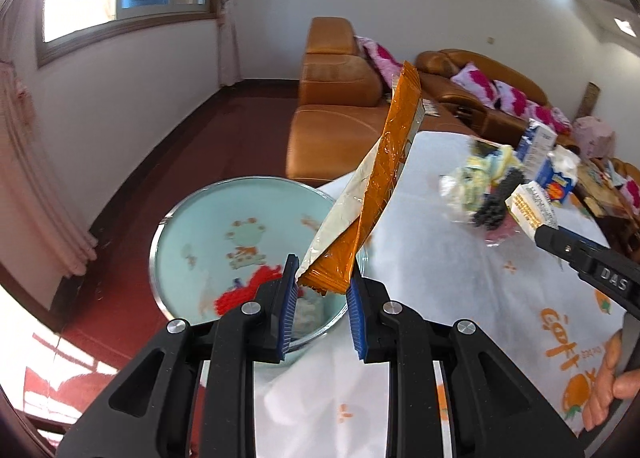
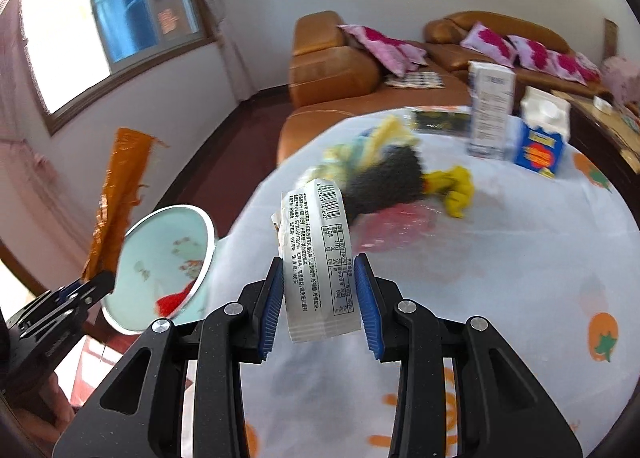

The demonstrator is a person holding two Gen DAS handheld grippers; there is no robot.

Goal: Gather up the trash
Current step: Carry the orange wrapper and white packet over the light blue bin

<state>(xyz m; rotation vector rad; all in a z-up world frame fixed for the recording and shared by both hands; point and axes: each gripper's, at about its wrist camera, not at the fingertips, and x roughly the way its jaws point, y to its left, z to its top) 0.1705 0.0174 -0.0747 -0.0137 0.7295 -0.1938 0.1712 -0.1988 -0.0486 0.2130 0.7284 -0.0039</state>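
My left gripper [image 1: 323, 274] is shut on the lower end of a long orange wrapper [image 1: 388, 162] with a silver inside, which sticks up and away over a light-blue trash bin [image 1: 188, 218]. The bin holds red and white scraps. In the right wrist view my right gripper [image 2: 320, 262] is shut on a white wrapper [image 2: 316, 258] printed with a barcode, held in the air above the white tablecloth [image 2: 500, 278]. The bin [image 2: 160, 258] stands to its left beside the table, with the left gripper [image 2: 92, 286] and orange wrapper [image 2: 120, 186] next to it. The right gripper [image 1: 560, 242] shows at the left wrist view's right edge.
A heap of trash [image 2: 392, 178] with yellow, black and pink pieces lies mid-table. Behind it stand a tall white carton [image 2: 492, 114] and a blue carton [image 2: 540, 142]. An orange leather sofa [image 2: 336, 70] with pink pillows lies beyond. A hand [image 1: 608, 382] grips the right tool.
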